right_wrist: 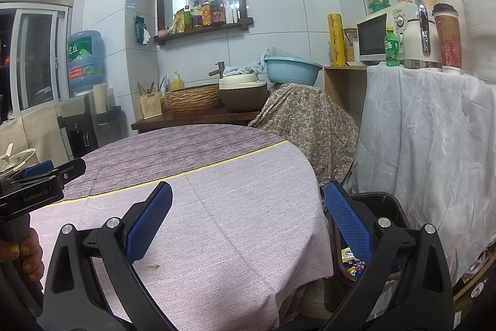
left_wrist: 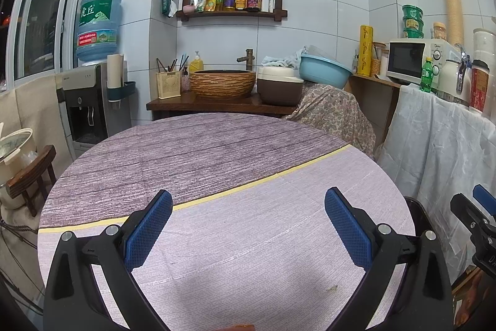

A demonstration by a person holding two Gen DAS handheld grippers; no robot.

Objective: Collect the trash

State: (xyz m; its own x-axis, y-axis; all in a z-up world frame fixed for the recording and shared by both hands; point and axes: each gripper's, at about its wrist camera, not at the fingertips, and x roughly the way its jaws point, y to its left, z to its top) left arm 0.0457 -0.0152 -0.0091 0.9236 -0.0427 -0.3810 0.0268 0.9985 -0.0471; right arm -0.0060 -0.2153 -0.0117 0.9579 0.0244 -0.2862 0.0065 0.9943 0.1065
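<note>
White-tiled kitchen; round desk [left_wrist: 217,238] under lilac woven cloth nearly bare. One small brownish scrap [left_wrist: 332,288] lay near its front edge. Left hand-held gripper [left_wrist: 248,225] and right hand-held gripper [right_wrist: 248,216] both hovered wide, empty. One dark brown plastic bin [right_wrist: 393,207], wrappers inside, stood just beside the desk, probably for drop-offs.

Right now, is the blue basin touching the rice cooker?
Cannot tell. In the left wrist view the blue basin overlaps the rice cooker, hiding any gap.
</note>
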